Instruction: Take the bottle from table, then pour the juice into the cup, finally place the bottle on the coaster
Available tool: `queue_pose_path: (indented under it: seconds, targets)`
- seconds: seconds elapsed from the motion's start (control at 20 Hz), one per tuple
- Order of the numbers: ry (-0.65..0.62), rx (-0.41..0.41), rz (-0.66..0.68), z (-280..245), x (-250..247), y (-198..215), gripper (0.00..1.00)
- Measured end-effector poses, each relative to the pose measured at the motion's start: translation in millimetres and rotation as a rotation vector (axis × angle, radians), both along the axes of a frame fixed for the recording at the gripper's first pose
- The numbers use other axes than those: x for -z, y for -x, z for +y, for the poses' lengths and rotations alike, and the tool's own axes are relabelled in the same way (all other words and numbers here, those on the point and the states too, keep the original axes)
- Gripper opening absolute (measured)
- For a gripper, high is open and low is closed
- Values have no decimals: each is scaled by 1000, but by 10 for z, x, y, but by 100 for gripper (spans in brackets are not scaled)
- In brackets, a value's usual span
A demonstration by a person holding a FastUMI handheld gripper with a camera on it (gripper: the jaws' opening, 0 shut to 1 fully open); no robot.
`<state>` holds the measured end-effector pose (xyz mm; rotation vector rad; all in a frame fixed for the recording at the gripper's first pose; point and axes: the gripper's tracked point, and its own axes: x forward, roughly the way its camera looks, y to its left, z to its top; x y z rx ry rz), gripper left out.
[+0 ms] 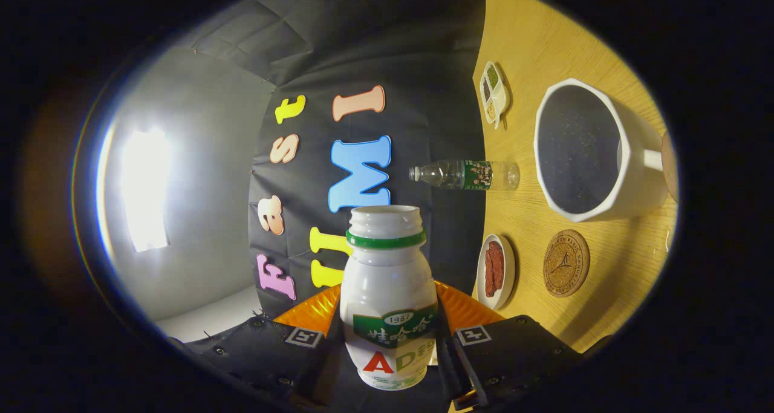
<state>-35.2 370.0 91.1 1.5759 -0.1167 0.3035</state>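
Observation:
My gripper is shut on a small white juice bottle with a green neck ring and an open mouth, held between both fingers. The whole view is rolled about a quarter turn, so the wooden table stands as a wall on the right. A large white cup with a dark inside and a handle stands on that table, beyond and to the right of the bottle's mouth. A round cork coaster lies on the table beside the cup, nearer to my fingers.
A clear plastic water bottle with a green label stands on the table by the booth wall. A small white dish of red slices sits close to the coaster. A divided white dish of spices lies farther off.

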Motion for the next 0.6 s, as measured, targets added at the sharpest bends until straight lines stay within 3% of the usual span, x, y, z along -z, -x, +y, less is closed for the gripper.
queue_pose_path:
  seconds: [0.6]
  targets:
    - [-80,1,-17,-95,-100,29,65]
